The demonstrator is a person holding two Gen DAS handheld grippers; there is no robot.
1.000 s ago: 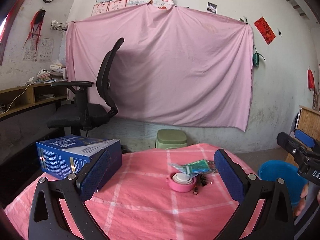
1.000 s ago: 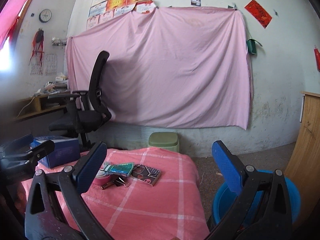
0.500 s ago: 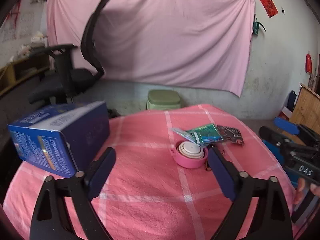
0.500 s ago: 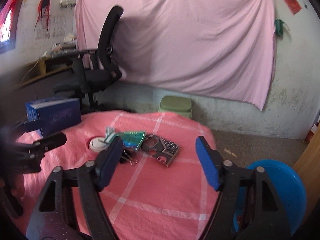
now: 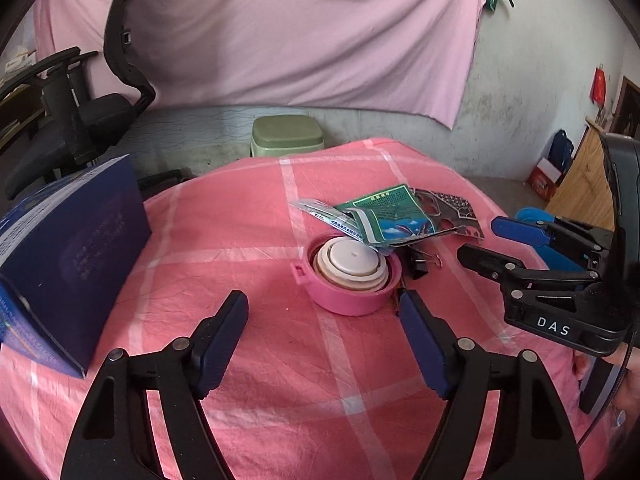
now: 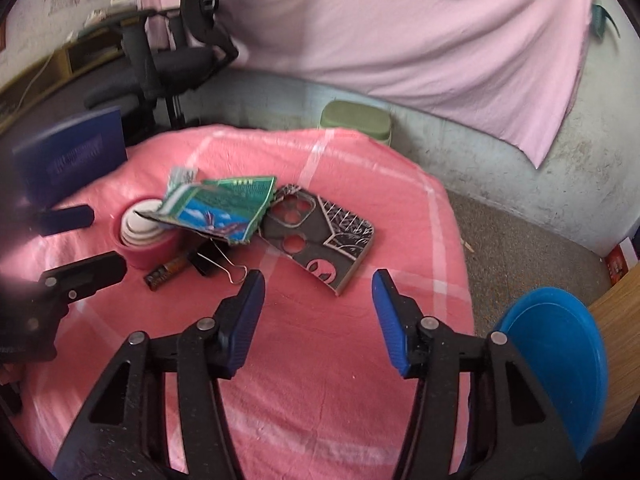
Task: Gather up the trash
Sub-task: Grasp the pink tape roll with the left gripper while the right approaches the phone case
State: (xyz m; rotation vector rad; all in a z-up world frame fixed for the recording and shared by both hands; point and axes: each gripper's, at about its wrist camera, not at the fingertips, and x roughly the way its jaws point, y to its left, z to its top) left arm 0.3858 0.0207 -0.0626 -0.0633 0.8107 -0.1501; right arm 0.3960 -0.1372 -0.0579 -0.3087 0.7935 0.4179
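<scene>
A green and blue torn wrapper point(image 5: 390, 216) point(image 6: 224, 208) lies on the pink-clothed table point(image 5: 240, 216), partly over a pink collapsible cup point(image 5: 348, 276) point(image 6: 146, 236). A silver wrapper point(image 5: 320, 212) sticks out beside it. A black binder clip point(image 6: 212, 262), a small battery point(image 6: 166, 272) and a black phone case point(image 6: 320, 248) lie near. My left gripper point(image 5: 324, 320) is open and empty, just in front of the cup. My right gripper point(image 6: 318, 304) is open and empty, just short of the phone case.
A dark blue box point(image 5: 68, 256) stands at the table's left. A blue basin point(image 6: 556, 360) sits on the floor to the right of the table. A green stool point(image 5: 286, 134) and a black office chair point(image 5: 92, 112) stand behind, below a pink wall sheet.
Both grippers have tilted down and moved forward over the table, closer to the pile of items. Both stay open and empty.
</scene>
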